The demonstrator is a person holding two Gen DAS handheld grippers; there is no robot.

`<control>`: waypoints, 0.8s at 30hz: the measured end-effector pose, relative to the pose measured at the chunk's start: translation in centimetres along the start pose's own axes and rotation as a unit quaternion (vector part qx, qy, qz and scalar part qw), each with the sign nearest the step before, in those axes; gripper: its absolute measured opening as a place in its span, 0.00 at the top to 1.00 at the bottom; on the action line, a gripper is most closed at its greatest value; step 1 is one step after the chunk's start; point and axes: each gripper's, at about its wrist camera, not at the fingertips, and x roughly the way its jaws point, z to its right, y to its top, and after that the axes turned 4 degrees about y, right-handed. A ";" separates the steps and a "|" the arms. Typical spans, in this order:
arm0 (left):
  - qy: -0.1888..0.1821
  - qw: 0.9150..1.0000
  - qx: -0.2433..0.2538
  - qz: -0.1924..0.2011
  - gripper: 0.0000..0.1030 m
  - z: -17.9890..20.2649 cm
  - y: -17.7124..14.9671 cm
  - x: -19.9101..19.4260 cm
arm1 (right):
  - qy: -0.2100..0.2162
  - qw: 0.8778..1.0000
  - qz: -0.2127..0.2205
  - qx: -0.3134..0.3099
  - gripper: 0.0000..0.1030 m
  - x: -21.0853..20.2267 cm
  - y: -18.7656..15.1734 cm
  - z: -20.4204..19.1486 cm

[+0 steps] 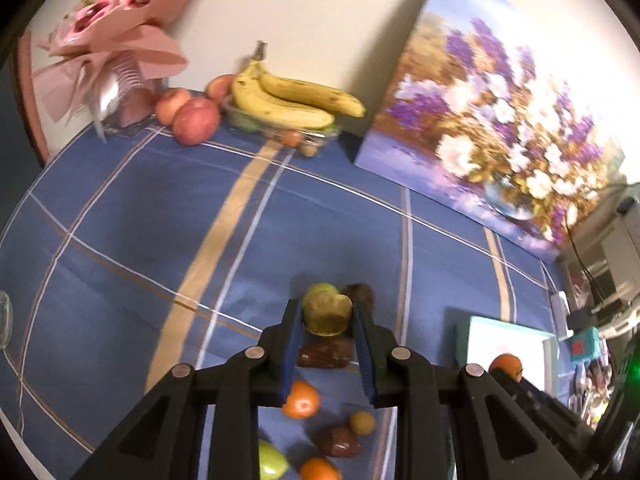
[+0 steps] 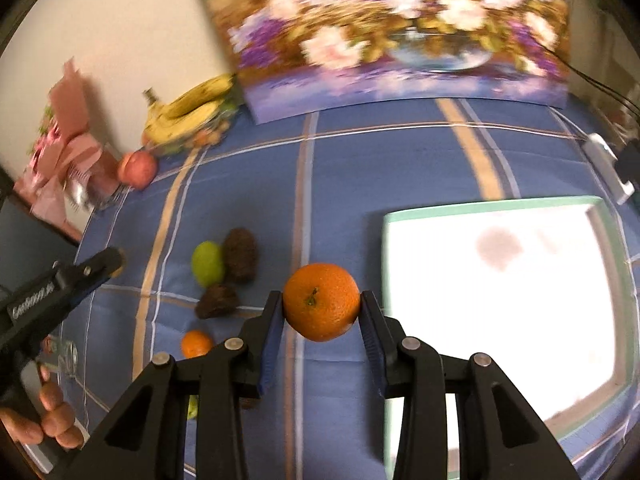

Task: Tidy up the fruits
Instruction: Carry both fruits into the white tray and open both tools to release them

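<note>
My left gripper (image 1: 327,314) is shut on a yellow-green fruit (image 1: 326,314) and holds it above the blue checked cloth. Below it lie a green fruit (image 1: 320,289), brown fruits (image 1: 325,354), oranges (image 1: 301,399) and a small yellow fruit (image 1: 362,423). My right gripper (image 2: 322,309) is shut on an orange (image 2: 321,306), held above the cloth just left of a white tray with a green rim (image 2: 496,204). The left gripper also shows in the right wrist view (image 2: 102,262), at the left edge. The orange in the right gripper shows in the left wrist view (image 1: 506,366).
A glass bowl (image 1: 316,138) with bananas (image 1: 288,100) stands at the back, with red apples (image 1: 196,120) beside it. A pink bouquet (image 1: 116,36) and a flower painting (image 1: 500,128) lean on the wall. A glass jar (image 2: 66,356) stands at the cloth's left edge.
</note>
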 end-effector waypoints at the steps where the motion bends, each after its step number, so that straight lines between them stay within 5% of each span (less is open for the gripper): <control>1: -0.003 1.000 0.004 -0.002 0.73 0.4 -0.2 0.0 | -0.011 1.000 0.003 0.004 0.62 -0.2 0.1 0.6; 15: -0.045 0.995 0.078 -0.030 0.73 8.4 -2.8 0.8 | -0.118 0.986 0.028 0.113 0.62 -4.3 -0.4 14.1; 24: -0.065 0.986 0.145 -0.052 0.73 14.9 -5.9 1.6 | -0.145 0.974 0.033 0.168 0.62 -5.9 -1.4 20.1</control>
